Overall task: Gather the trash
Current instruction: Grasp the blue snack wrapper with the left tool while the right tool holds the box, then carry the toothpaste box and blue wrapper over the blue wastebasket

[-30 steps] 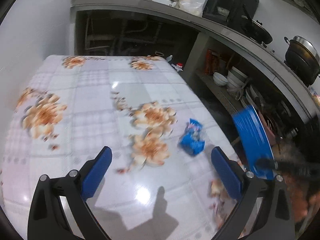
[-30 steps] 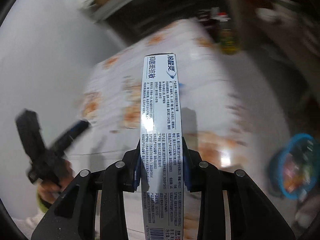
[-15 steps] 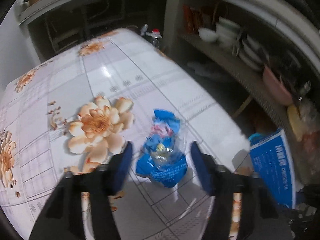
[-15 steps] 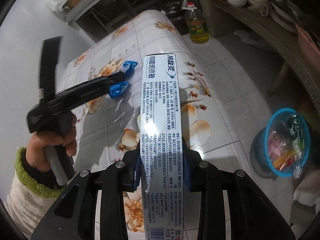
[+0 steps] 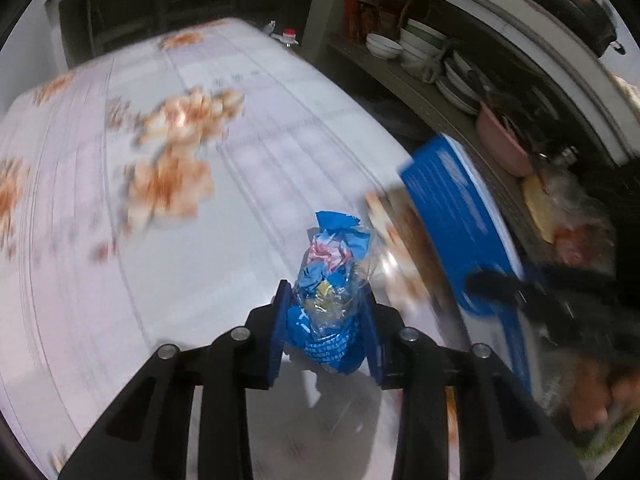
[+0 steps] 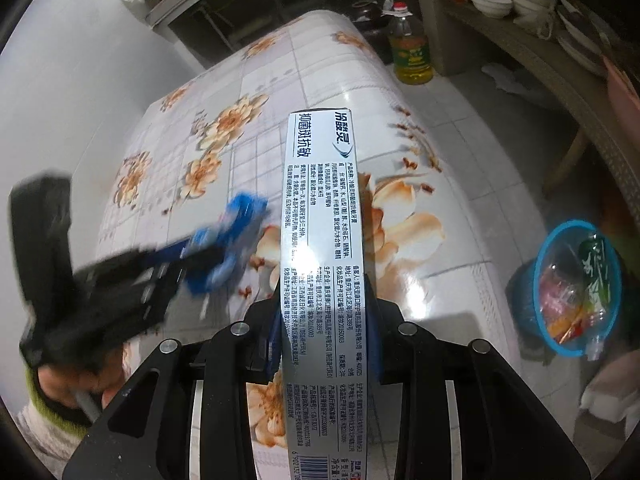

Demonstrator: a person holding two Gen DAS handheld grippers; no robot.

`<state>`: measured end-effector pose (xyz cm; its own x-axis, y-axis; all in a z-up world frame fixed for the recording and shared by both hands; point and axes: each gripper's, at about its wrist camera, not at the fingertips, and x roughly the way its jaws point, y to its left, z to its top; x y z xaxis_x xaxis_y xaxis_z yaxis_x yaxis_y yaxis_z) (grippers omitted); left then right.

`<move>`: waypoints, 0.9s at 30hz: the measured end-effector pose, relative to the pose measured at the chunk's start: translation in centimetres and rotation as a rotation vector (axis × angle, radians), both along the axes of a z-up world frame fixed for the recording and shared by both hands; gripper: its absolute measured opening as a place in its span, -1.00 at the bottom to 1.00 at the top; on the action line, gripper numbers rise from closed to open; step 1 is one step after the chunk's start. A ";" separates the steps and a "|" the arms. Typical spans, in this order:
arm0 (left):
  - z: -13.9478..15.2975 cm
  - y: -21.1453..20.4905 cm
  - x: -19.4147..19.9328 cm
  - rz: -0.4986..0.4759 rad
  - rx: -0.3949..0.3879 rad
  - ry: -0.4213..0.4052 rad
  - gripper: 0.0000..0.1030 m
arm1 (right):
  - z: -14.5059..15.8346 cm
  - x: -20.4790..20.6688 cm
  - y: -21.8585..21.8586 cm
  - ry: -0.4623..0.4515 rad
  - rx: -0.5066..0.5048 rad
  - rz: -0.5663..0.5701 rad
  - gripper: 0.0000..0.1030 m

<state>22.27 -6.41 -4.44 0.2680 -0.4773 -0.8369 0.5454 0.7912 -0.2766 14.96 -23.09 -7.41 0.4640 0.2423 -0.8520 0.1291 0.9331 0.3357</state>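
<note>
A crumpled blue snack wrapper (image 5: 326, 276) sits between the blue pads of my left gripper (image 5: 325, 308), just above the flowered tablecloth (image 5: 240, 184). The jaws are closing and both pads touch the wrapper. My right gripper (image 6: 324, 304) is shut on a long silver-and-blue toothpaste box (image 6: 320, 200) that sticks out forward over the table. In the right wrist view the left gripper (image 6: 224, 256) shows blurred at the left with the wrapper (image 6: 244, 216) in it. The box (image 5: 452, 216) also shows at the right of the left wrist view.
A blue basin (image 6: 538, 268) with several bits of trash stands on the floor to the right of the table. An oil bottle (image 6: 410, 56) stands at the table's far end. Shelves with bowls and plates (image 5: 420, 44) run along the right. A green-cuffed sleeve (image 6: 52, 400) holds the left gripper.
The left gripper came down over the blue wrapper and its jaws narrowed from wide open until the pads met the wrapper. The right gripper kept its hold on the box and sank a little.
</note>
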 end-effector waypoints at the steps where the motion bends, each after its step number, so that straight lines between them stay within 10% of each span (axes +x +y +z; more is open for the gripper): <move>1: 0.2 0.4 -0.9 -0.003 -0.015 0.000 -0.35 | -0.1 -0.2 0.2 0.001 -0.001 0.009 -0.39; 9: 1.1 1.9 -5.0 0.013 0.013 -0.112 0.23 | -0.4 -1.6 1.5 0.013 -0.050 0.045 -0.10; 27: -1.4 1.0 -5.8 -0.012 0.075 -0.074 0.12 | -0.9 -2.9 2.6 0.028 -0.150 0.066 -0.04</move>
<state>16.48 -5.37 -5.83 0.3253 -0.4175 -0.8484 0.5716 0.8016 -0.1753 12.02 -20.52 -8.28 0.4269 0.1409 -0.8933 0.0730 0.9792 0.1893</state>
